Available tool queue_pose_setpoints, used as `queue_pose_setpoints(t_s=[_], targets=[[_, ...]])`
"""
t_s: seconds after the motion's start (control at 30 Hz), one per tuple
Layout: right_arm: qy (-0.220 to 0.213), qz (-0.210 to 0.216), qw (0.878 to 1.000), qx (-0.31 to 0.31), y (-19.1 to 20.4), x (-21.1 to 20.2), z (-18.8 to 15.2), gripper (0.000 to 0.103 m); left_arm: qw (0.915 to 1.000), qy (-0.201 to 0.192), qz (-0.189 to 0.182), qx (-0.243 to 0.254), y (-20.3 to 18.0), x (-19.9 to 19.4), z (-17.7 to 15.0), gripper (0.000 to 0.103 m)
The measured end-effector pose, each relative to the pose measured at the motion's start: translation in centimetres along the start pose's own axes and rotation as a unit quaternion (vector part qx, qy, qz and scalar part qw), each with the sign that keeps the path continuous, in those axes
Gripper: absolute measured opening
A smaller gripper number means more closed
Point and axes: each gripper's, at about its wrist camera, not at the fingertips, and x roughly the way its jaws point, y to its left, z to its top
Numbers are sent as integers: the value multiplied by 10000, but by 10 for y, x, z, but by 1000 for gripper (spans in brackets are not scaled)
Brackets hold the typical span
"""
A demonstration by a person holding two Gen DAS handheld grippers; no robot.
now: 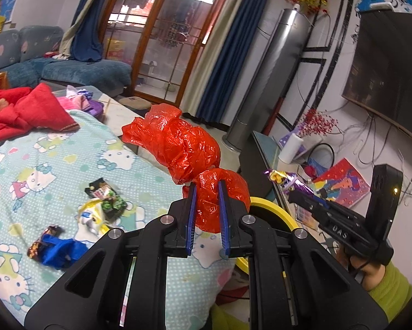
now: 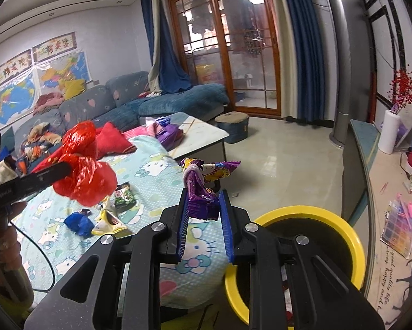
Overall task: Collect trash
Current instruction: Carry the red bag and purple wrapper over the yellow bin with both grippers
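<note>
My left gripper (image 1: 208, 187) is shut on a crumpled red plastic bag (image 1: 184, 143) and holds it in the air above the bed's edge; the bag also shows in the right wrist view (image 2: 82, 165). My right gripper (image 2: 203, 195) is shut on a purple snack wrapper (image 2: 203, 181), also seen in the left wrist view (image 1: 288, 181). A yellow-rimmed black bin (image 2: 351, 244) stands on the floor just right of and below my right gripper. More trash lies on the Hello Kitty blanket (image 1: 41, 165): a green wrapper (image 1: 109, 200), a yellow-white wrapper (image 1: 93, 217) and a blue scrap (image 1: 57, 250).
A red cushion (image 1: 27, 107) lies at the blanket's far end. A white coffee table (image 2: 200, 134) with purple items stands beyond. A blue sofa (image 2: 151, 101) lines the wall. A low cabinet (image 2: 370, 165) with clutter runs along the right. Tiled floor (image 2: 282, 154) lies between.
</note>
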Motion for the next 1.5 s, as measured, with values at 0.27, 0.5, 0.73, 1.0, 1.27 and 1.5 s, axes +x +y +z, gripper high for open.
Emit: queue_pose_setpoints(t_s=[0.27,0.5,0.73,1.0,1.27,1.5], targets=[[-83,-240,9994,253,-25,-9,-1,21,9996,152,-165,159,-17,10,-7,10],[-132,-425,9979,470,-45,-14,-5,21,9986,286,-282,344,-36,21,-16,10],[-174,-559,9958,709,-66,-20,-11,21,9969,424,-434,508,-54,34,-26,10],[-162,-698,9932,921,-87,-22,-18,21,9942,663,-474,699,-70,54,-37,10],[-65,-848,9895,1165,-113,-21,-29,21,9906,876,-550,891,-89,73,-49,10],[113,-918,9866,1343,-130,-16,-40,21,9863,1166,-601,1000,-100,95,-62,10]])
